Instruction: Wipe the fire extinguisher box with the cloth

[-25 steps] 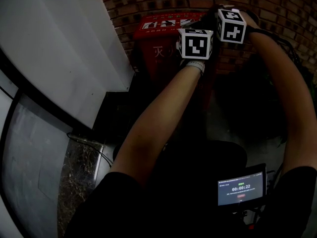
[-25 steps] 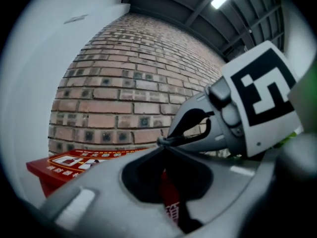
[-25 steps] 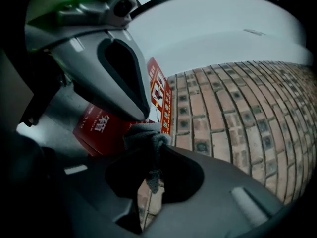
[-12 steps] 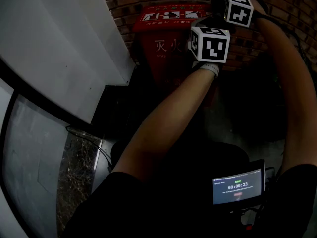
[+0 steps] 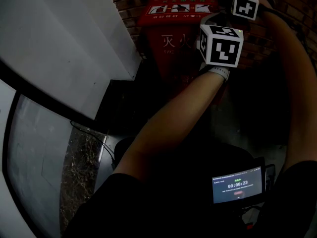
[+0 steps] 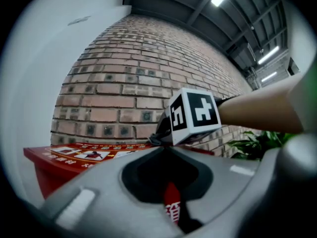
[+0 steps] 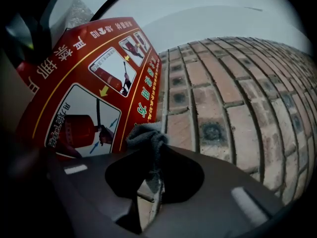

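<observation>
Both grippers have shifted right along the fire extinguisher box (image 5: 174, 15). The right gripper (image 7: 151, 150) pinches the cloth (image 7: 146, 136) over its lid, and the left gripper (image 6: 166, 150) is closed and empty. Rubbing may pull the thinly held cloth loose.

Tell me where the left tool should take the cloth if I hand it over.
Take the bunched tuft of the cloth that sticks out past the right tool's shut tips; the rest is pinched between them. Probably come from the box side, since the brick wall lies on the other. The left tool is shut, so open it first.
</observation>
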Available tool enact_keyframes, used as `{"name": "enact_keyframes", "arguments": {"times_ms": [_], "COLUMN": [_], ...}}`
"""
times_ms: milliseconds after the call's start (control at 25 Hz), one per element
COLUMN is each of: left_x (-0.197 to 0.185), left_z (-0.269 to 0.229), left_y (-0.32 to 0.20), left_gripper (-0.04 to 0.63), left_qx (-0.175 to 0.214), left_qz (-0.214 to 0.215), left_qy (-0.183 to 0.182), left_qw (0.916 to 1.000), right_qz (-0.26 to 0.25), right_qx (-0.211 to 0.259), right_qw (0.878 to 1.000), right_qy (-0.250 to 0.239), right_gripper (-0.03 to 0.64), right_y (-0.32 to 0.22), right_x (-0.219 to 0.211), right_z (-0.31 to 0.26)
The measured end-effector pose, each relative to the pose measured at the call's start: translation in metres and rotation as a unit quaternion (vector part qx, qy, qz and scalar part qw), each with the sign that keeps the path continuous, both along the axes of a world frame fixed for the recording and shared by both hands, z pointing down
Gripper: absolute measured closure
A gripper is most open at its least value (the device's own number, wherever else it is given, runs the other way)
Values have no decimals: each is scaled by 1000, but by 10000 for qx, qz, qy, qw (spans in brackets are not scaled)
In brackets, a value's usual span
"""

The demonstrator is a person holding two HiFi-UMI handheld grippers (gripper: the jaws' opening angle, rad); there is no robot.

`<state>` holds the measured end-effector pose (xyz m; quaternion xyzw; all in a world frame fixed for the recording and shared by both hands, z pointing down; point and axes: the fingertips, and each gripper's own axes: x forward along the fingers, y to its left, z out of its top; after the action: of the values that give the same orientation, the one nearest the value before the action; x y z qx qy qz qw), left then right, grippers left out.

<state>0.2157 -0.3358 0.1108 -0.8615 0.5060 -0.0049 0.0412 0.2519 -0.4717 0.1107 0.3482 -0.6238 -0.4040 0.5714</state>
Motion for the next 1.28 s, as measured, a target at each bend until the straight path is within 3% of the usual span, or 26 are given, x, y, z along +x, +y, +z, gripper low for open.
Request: {"name": "enact_keyframes", "arguments": {"times_ms": [280,960,1280], "left_x": [-1,-2,7], "left_z": [0,5,5], "left_y": [-1,0,4], "left_gripper": [595,595,595], "left_qx": [-38,-196,-74], "left_qz": [35,-137,-187], "left_qy": [8,-65,-385], "left_qw": [10000,9997,9991], "right_qz": [-86,-842,-1027], "right_qx": [-264,-430,-513], "right_qw": [9996,9954,9934], "right_qy": [-106,-135,-43], "right_gripper": [566,569,569], "right_y": [13,124,156], "right_x": [-3,-26,-19], "right_z": [6,15,19]}}
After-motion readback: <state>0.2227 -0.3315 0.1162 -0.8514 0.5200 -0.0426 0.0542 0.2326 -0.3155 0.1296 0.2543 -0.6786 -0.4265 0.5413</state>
